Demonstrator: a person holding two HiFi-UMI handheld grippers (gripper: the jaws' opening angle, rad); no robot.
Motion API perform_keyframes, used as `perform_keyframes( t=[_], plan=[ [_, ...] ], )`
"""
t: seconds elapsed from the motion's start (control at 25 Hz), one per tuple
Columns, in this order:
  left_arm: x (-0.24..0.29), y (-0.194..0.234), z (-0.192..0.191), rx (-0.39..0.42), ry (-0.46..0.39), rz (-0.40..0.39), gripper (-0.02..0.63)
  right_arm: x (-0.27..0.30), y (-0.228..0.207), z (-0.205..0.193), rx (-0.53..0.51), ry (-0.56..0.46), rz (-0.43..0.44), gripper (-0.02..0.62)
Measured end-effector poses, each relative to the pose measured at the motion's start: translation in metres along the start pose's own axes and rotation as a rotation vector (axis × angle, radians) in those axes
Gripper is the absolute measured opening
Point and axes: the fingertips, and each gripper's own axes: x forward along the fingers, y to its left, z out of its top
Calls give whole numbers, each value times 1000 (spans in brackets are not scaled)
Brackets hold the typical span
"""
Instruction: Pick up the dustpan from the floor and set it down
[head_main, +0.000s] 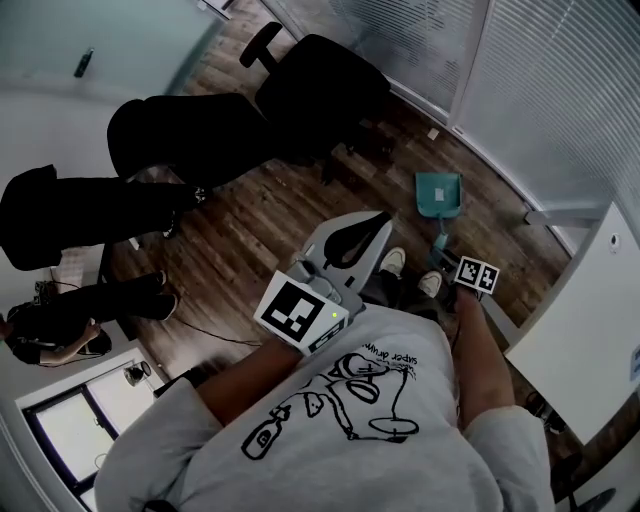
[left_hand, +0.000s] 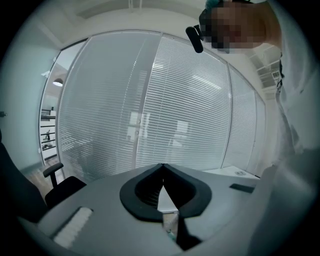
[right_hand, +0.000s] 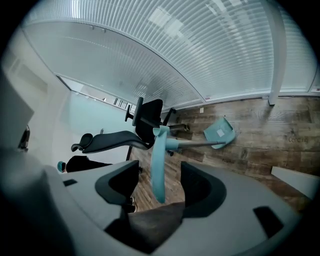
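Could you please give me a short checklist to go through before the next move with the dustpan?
1. Handle of the dustpan sits between the jaws of the right gripper: ok.
2. Right jaws closed on the handle: not ok; a gap shows on each side of it.
3. Left gripper out of the way: ok; jaws together, empty, pointing at the blinds.
4. Office chair apart from the dustpan: ok; bare floor lies between them.
5. Pan resting flat on the floor: cannot tell; it looks tilted in the right gripper view.
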Motion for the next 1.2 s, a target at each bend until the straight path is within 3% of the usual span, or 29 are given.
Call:
perform_keyframes(
  t=[0.36, 0.52, 1.2],
  plan=[
    [-7, 8, -5, -14, 21, 32, 2, 16, 2, -3, 27, -4, 48, 227],
    [-10, 11, -6, -16, 19, 40, 2, 15, 5, -2, 4, -12, 41, 84],
    [-20, 5, -3, -14, -5, 30, 2, 12, 26, 16, -23, -71, 58, 78]
  ],
)
